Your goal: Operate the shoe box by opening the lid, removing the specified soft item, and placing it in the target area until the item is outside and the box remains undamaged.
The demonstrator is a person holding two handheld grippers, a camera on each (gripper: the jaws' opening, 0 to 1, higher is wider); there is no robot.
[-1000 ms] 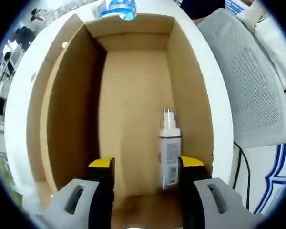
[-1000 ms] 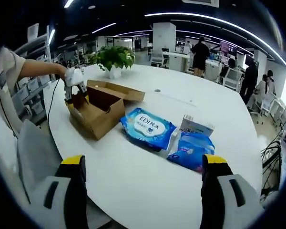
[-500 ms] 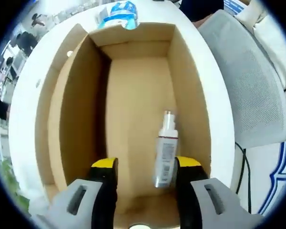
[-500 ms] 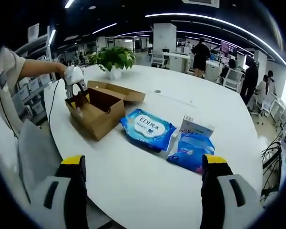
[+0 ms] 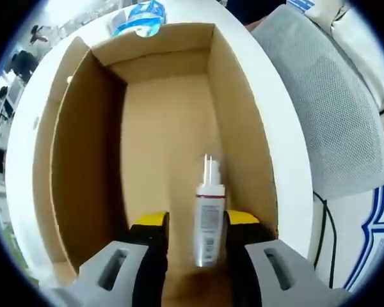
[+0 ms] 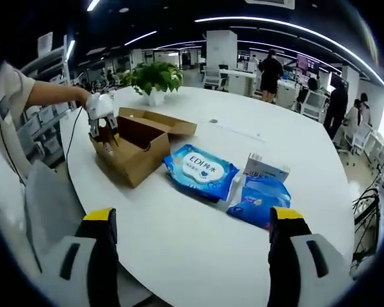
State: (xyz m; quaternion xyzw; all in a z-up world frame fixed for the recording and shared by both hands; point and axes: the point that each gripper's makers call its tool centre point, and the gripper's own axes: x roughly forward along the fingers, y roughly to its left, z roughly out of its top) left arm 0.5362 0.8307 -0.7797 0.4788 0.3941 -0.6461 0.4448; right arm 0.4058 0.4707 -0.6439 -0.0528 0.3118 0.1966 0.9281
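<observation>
An open brown cardboard shoe box (image 5: 83, 128) lies under my left gripper (image 5: 195, 220), whose yellow-tipped jaws reach down into it. Between them stands a small white spray bottle (image 5: 208, 214) with a clear cap, and the jaws are shut on it. In the right gripper view the same box (image 6: 137, 157) sits at the table's left side with its lid folded back. A person's hand holds the left gripper (image 6: 102, 125) over it, the bottle hanging below the jaws. My right gripper (image 6: 189, 220) is open above the white table (image 6: 179, 236), far from the box.
A blue wet-wipes pack (image 6: 201, 169), a small white carton (image 6: 265, 167) and a blue pouch (image 6: 259, 198) lie right of the box. A potted plant (image 6: 152, 77) stands behind it. A grey mesh chair (image 5: 336, 102) stands at the table edge. People stand in the far office.
My left jaws have drawn together around the bottle, which sat to the right of the gap before and is now between them. The right gripper has held still.
</observation>
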